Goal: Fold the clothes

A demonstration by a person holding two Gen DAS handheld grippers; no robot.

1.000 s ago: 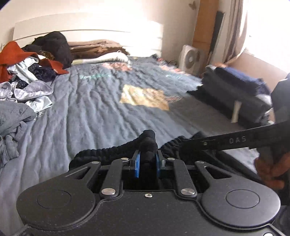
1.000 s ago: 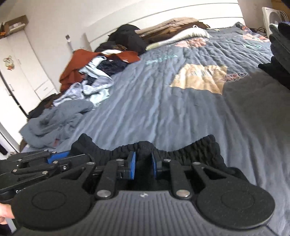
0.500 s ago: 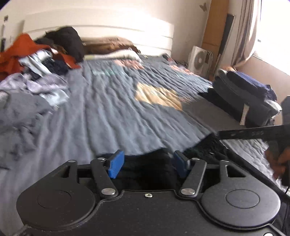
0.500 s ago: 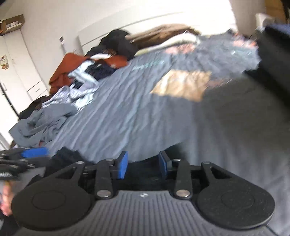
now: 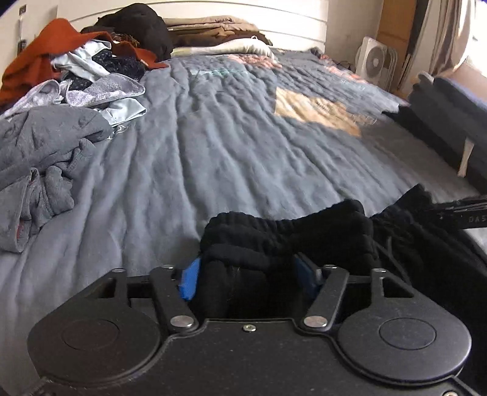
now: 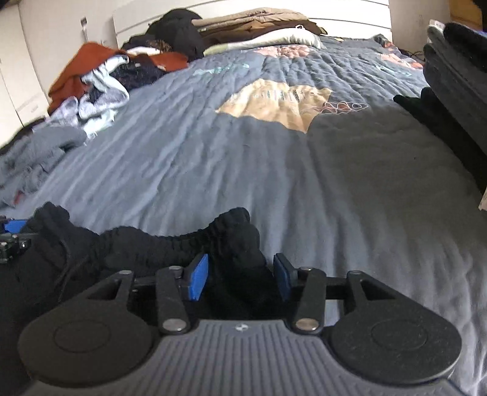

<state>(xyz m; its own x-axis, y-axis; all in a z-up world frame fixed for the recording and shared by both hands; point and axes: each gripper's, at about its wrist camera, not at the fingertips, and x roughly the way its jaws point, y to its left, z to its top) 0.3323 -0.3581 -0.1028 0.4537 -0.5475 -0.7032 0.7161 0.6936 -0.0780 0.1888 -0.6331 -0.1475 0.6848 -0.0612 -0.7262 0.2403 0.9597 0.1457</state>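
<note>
A wide stretch of grey-blue bedspread (image 5: pixel 213 146) lies bare from the centre out toward 12 o'clock, up to the white headboard (image 5: pixel 243 12). It is hemmed at 10 o'clock by a heap of loose clothes (image 5: pixel 76 76), at 9 o'clock by a crumpled grey garment (image 5: pixel 39 152), and at 3 o'clock by a stack of dark folded clothes (image 5: pixel 450 121). The black garment (image 5: pixel 289 234) lies at the near edge of the bed, at 6 o'clock, its gathered waistband running from 9 to 3 o'clock between the two tools. The left gripper (image 5: pixel 248 277) is part open and closing, its blue pads against a bunched fold of waistband. The right gripper (image 6: pixel 240 275) is part open and opening, the other waistband end between its pads, with a gap showing at the right pad.
</note>
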